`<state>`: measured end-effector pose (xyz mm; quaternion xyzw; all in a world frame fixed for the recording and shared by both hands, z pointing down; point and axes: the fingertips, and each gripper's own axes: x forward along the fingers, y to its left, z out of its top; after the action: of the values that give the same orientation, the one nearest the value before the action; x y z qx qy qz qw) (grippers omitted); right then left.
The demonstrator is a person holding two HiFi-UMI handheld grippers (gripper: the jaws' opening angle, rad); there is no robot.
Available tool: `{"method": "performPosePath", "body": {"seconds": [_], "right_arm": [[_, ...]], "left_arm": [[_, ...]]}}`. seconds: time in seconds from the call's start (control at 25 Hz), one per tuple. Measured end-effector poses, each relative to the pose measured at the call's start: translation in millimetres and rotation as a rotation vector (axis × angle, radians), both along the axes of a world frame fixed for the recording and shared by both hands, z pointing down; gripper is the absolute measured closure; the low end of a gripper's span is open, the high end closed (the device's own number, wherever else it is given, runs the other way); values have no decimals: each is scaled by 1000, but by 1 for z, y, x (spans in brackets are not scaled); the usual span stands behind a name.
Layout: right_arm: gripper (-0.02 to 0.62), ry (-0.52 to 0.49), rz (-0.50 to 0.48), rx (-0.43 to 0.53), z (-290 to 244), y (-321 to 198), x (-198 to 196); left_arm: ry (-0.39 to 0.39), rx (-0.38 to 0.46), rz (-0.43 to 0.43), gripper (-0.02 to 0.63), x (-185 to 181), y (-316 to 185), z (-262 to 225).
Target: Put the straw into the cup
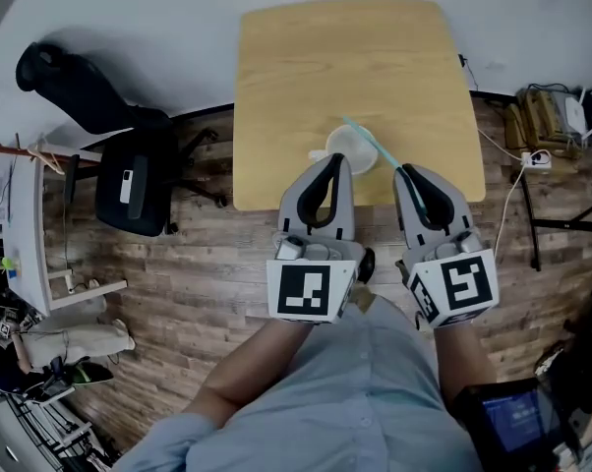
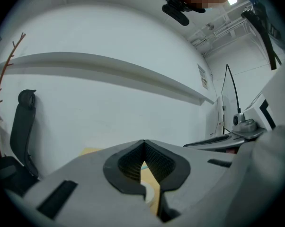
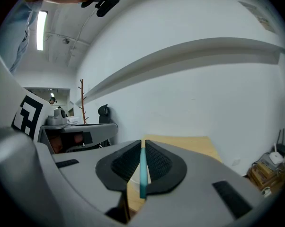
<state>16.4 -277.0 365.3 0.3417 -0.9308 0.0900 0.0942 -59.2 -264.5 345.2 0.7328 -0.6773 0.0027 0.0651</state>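
**Straw clamped in right gripper, lying across the cup mouth**

Cup (image 1: 350,150): white, upright, near the front edge of the wooden table (image 1: 306,67). Inside looks plain white; can't tell any contents.

Straw (image 1: 375,146): teal, not in the cup. It slants over the cup's mouth, with its far end past the back rim. Can't tell if it touches the rim.

Right gripper (image 1: 406,173): jaws closed on the straw near its lower end, just right of the cup. In its own view the straw (image 3: 143,171) stands upright between the pads.

Left gripper (image 1: 332,160): jaw tips together, holding nothing, right at the cup's left side. In its own view the cup's rim (image 2: 148,191) shows through the gap below the tips.
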Motion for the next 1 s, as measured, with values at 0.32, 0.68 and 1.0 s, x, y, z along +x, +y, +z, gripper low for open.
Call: {"method": "performPosePath", "body": {"seconds": [0.32,0.68,1.0], "right_arm": [[571,30,10,-84,39,3,2],[571,59,16,-185,88,-2,-5],[571,91,13,-219,108,-12,-11]], "left_arm": [[14,-77,1,614,-2,3,32],[45,-168,8,614,-13,-7,75],[51,-203,24,614,-16,-20,89]]}}
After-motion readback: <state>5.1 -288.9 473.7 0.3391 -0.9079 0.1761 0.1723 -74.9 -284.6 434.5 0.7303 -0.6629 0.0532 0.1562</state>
